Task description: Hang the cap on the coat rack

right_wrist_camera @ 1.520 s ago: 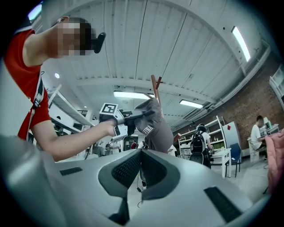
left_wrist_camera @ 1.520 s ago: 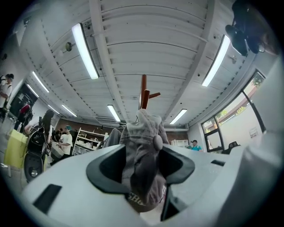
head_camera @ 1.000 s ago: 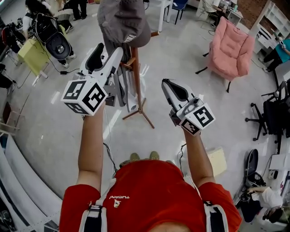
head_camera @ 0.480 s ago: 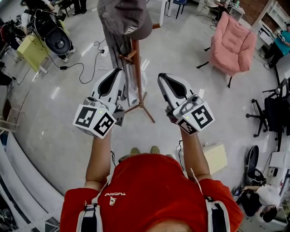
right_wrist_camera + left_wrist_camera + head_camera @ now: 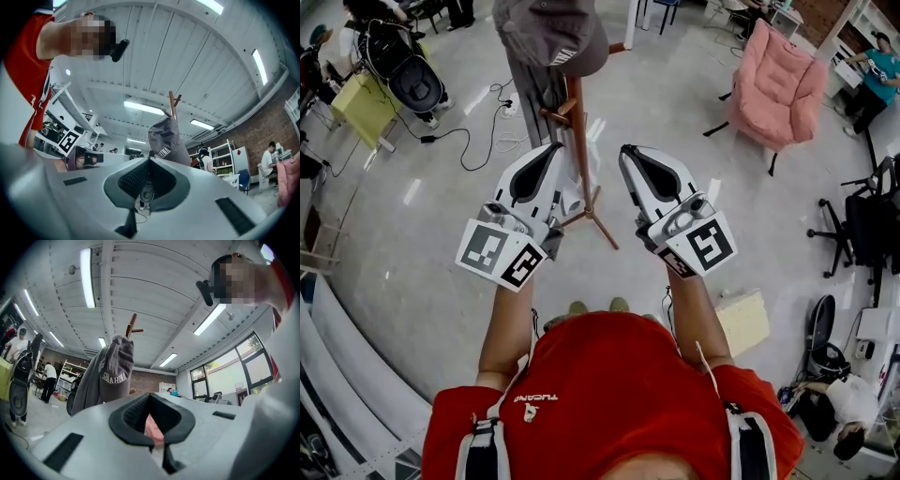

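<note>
The grey cap (image 5: 551, 33) hangs on top of the wooden coat rack (image 5: 579, 141), over a grey garment draped on the pole. It also shows from below as the cap (image 5: 115, 369) and the cap (image 5: 165, 136), with the rack's peg (image 5: 131, 324) above it. My left gripper (image 5: 555, 148) is held low, left of the pole, shut and empty. My right gripper (image 5: 628, 152) hangs right of the pole at the same height, jaws together with nothing between them. Both are well clear of the cap.
A pink armchair (image 5: 778, 94) stands at the back right. A black stroller (image 5: 408, 80) and a yellow cart (image 5: 366, 108) are at the back left, with cables (image 5: 478, 131) on the floor. Office chairs (image 5: 862, 234) line the right, and a foam pad (image 5: 742, 319) lies near my feet.
My left gripper has come down and back from beside the cap to waist height. The right gripper has shifted slightly left. The cap stays on the rack.
</note>
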### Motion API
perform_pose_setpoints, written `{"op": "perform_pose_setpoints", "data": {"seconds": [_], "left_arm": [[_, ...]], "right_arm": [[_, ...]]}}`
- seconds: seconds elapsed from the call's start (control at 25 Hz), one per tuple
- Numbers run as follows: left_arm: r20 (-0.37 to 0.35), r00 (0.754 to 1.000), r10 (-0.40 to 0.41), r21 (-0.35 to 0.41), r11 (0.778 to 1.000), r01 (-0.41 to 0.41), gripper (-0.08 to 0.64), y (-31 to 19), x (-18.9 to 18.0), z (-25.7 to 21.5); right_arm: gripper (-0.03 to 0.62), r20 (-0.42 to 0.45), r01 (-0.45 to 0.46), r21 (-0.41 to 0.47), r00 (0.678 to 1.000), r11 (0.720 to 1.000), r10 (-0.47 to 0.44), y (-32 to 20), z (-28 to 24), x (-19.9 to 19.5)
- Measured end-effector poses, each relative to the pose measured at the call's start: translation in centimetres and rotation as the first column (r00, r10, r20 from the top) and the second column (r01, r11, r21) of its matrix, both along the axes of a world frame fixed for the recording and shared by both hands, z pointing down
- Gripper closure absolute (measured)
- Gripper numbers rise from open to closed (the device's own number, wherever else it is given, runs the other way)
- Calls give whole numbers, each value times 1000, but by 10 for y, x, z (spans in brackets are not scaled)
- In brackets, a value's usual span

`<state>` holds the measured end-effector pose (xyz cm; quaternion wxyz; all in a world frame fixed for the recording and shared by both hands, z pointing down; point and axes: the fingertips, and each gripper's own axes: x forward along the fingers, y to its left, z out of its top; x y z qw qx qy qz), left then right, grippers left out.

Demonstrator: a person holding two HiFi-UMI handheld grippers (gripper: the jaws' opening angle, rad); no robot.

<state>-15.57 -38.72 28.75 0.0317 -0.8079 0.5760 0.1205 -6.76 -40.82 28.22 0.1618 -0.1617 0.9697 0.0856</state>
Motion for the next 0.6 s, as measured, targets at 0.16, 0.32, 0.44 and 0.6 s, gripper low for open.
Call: {"op": "perform_pose_setpoints", "data": {"seconds": [0.16,0.32,0.44,0.6], "left_arm": [[-11,1000,1,3,1000,-1,552,1,1,-1],[-14,1000,-4,0,1000,4,552,1,-1,-2],[-13,1000,-9,4,1000,9,552,1,-4,-3],[-9,1000,-13,7,1000,13,552,2,-5,-5]], "right_arm": [[569,-5,-3,-14,1000,1000,3,-2,2,2],[569,-11,2,-26,1000,1000,-2,-2,4,2],[569,-12,3,-25,1000,1000,-3,-2,5,0],[569,-11,-1,-23,1000,1000,1,-4,2,1]]}}
